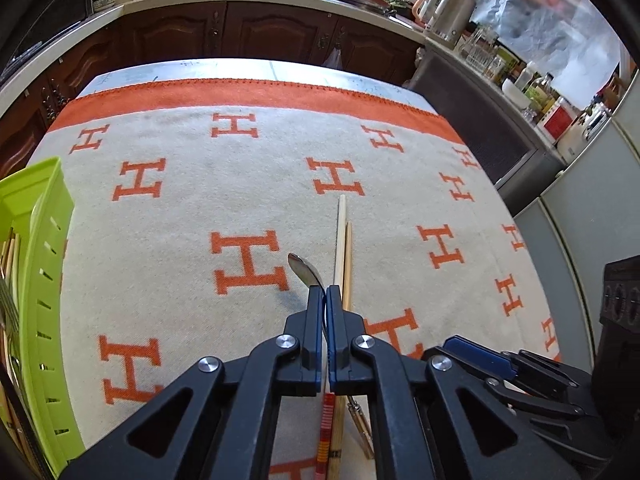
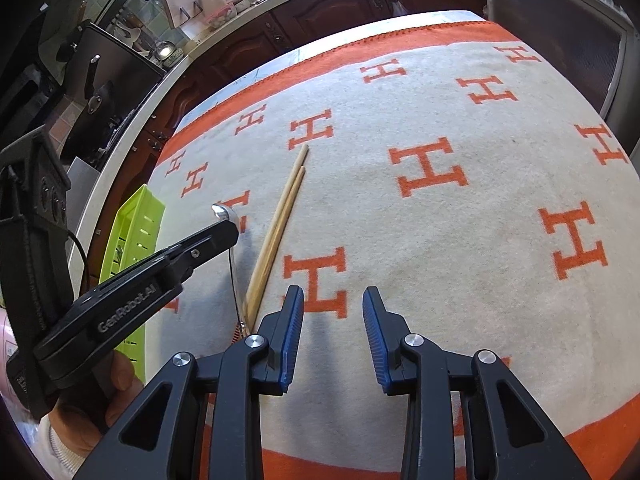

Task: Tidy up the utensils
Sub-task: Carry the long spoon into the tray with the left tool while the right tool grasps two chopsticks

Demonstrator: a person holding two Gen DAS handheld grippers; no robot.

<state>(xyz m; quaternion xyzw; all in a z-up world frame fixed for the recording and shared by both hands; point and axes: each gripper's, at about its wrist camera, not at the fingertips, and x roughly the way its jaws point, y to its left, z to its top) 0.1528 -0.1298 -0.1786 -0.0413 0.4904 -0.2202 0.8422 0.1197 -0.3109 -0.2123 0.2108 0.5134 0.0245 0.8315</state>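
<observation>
At the far left a green tray (image 1: 44, 280) already holds some chopsticks and cutlery, so part of the sorting looks done. Next, the left gripper (image 1: 325, 294) has its fingers pinched on a metal spoon (image 1: 306, 270), bowl end poking forward and the handle trailing down behind them; it seems to be bound for the tray. Just right of it a pair of chopsticks (image 1: 343, 248) lies on the desk, with what may be another piece by their near ends, so several items remain. The right gripper (image 2: 332, 300) hovers narrowly parted, holding nothing. A grey blanket (image 2: 480, 260) with orange H's covers the desk; dark kitchen cabinets (image 1: 260, 32) and cluttered counters surround it.
</observation>
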